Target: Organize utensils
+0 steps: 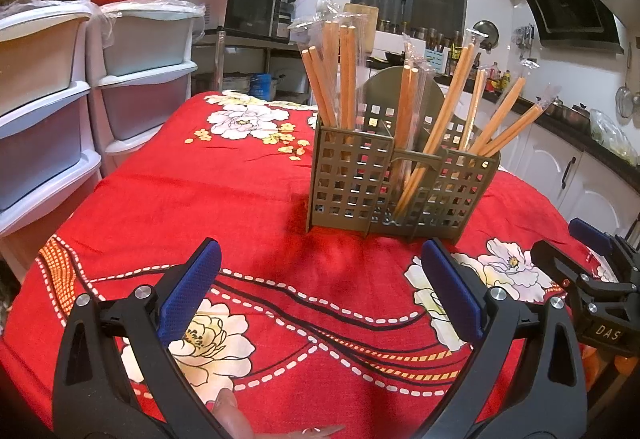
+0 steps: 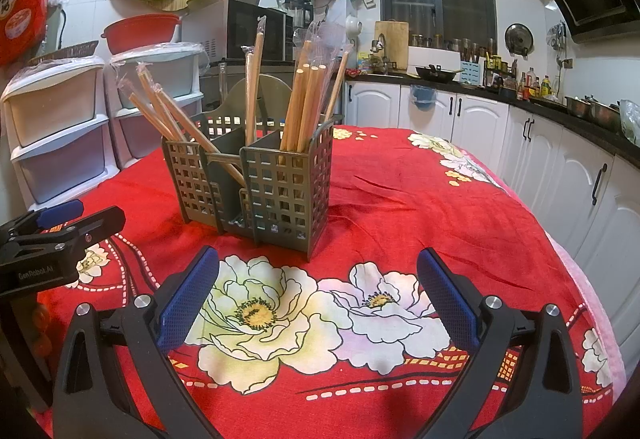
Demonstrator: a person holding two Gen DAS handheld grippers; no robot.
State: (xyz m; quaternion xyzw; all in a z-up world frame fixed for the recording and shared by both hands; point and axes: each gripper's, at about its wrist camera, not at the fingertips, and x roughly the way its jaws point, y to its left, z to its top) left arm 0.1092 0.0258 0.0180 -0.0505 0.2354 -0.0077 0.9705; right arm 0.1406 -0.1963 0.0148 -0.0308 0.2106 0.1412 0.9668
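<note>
A table draped in a red floral tablecloth [image 2: 400, 207] is shown. An olive slotted utensil holder [image 1: 394, 183] stands upright on it, ahead of both grippers; wrapped wooden chopsticks [image 1: 336, 75] are held in its compartments. The left gripper [image 1: 320, 279] and right gripper [image 2: 318, 287] are spread wide, nothing gripped.

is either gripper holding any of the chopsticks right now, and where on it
Nothing is held. The left gripper and right gripper both stand open over the red flowered tablecloth; the plastic-wrapped wooden chopsticks all stand in the olive-green gridded plastic holder.
</note>
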